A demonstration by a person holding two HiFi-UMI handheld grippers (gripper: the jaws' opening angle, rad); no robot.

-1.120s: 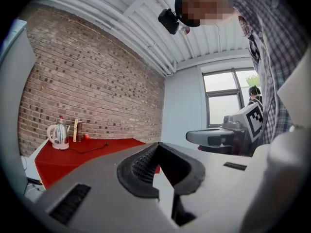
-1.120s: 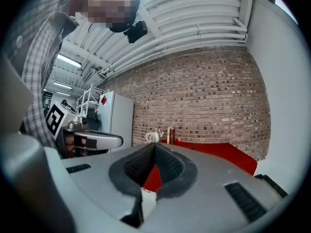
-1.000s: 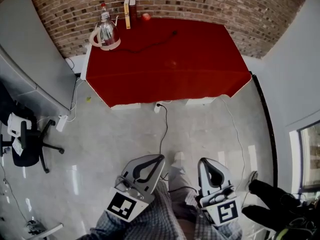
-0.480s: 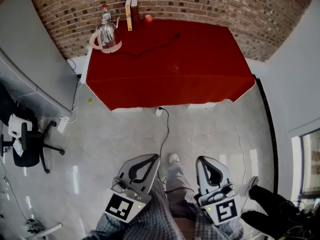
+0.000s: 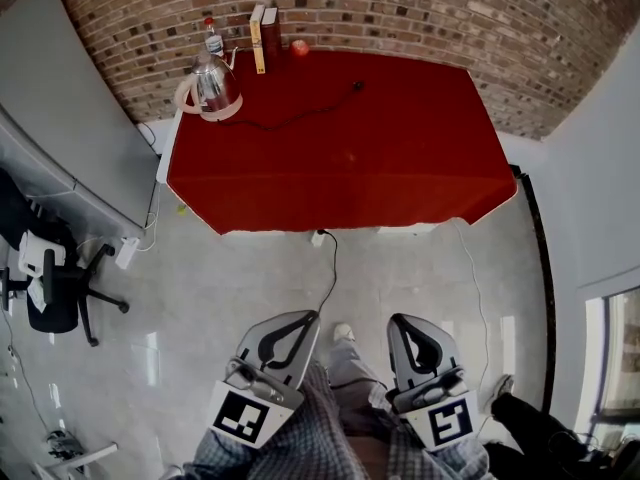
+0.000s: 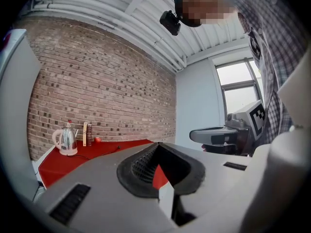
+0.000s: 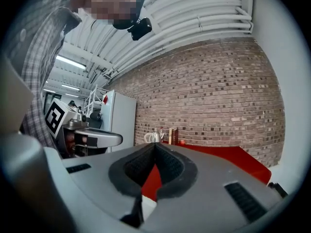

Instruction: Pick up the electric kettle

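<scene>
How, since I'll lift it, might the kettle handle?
The kettle looks like shiny metal: probably stiff, and slippery away from its handle. The cord trailing from its base may tug or drag as it rises. Its fill, hence weight, is hidden.

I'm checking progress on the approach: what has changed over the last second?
The person has walked closer to the red table; it sits lower in the head view. Nothing was grasped or released. The left gripper and right gripper stay low, tongs shut and empty. The electric kettle remains at the table's far left corner.
</scene>
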